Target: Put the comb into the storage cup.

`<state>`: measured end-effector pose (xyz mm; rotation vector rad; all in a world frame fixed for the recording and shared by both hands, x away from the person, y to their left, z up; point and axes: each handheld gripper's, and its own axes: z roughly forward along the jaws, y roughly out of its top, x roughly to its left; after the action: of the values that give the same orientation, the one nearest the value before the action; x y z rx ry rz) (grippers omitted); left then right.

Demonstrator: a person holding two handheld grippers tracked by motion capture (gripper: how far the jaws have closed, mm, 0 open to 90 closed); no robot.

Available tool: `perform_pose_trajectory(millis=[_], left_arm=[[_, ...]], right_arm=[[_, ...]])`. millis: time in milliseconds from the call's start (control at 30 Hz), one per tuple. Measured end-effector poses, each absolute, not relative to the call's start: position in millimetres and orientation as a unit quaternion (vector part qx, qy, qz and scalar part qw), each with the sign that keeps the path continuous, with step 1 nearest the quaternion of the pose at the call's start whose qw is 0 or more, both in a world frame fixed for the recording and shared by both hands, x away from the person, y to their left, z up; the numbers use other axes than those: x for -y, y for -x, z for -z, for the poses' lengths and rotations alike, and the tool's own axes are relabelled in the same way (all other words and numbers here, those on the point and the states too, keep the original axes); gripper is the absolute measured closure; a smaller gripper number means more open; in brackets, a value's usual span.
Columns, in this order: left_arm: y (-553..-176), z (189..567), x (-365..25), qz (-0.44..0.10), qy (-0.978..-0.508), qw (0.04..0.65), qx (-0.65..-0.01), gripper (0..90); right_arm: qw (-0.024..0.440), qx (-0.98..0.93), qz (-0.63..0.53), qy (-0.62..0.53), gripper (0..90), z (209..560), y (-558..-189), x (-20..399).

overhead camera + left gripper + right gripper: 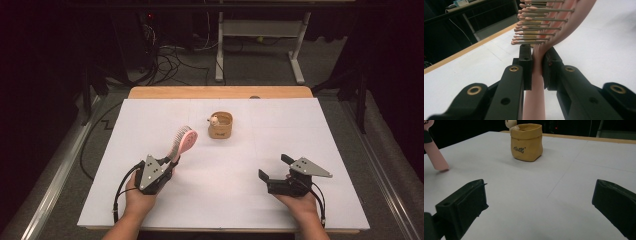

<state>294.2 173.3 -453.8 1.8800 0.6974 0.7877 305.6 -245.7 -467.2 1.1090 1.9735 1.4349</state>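
Spreading across most of the high view, the white table carries everything else, with a wooden edge running along its far side. On the near left, the person's left hand holds the left gripper, whose two black jaws are clamped narrow on the handle of a pink hairbrush. The brush's long axis runs from the gripper away from the person and a little to the right, rising off the table, so the bristled head points toward the far side and the handle end points back and down toward the tabletop. In the left gripper view the handle passes straight between the pads, pressed from both sides, and the metal bristles stick out to the left of the pink head. In the right gripper view the handle's free tip shows at the far left, at or just above the table surface; I cannot tell whether it touches. On the near right, the right hand holds the right gripper low over the table with its jaws spread wide and nothing between them. Farther back, near the middle of the table, stands a small tan pot, upright, well apart from both grippers, with a little pale figure at its left rim.
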Motion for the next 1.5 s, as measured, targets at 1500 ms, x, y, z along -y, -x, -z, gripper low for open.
perform_pose_trajectory(millis=[1500], left_arm=[[-286.1,451.3,-151.4,-0.322,-0.771,0.482,-0.265,80.3]], right_arm=[[0.193,-0.726,-0.559,-0.350,0.1,454.5,-300.3,193.3]])
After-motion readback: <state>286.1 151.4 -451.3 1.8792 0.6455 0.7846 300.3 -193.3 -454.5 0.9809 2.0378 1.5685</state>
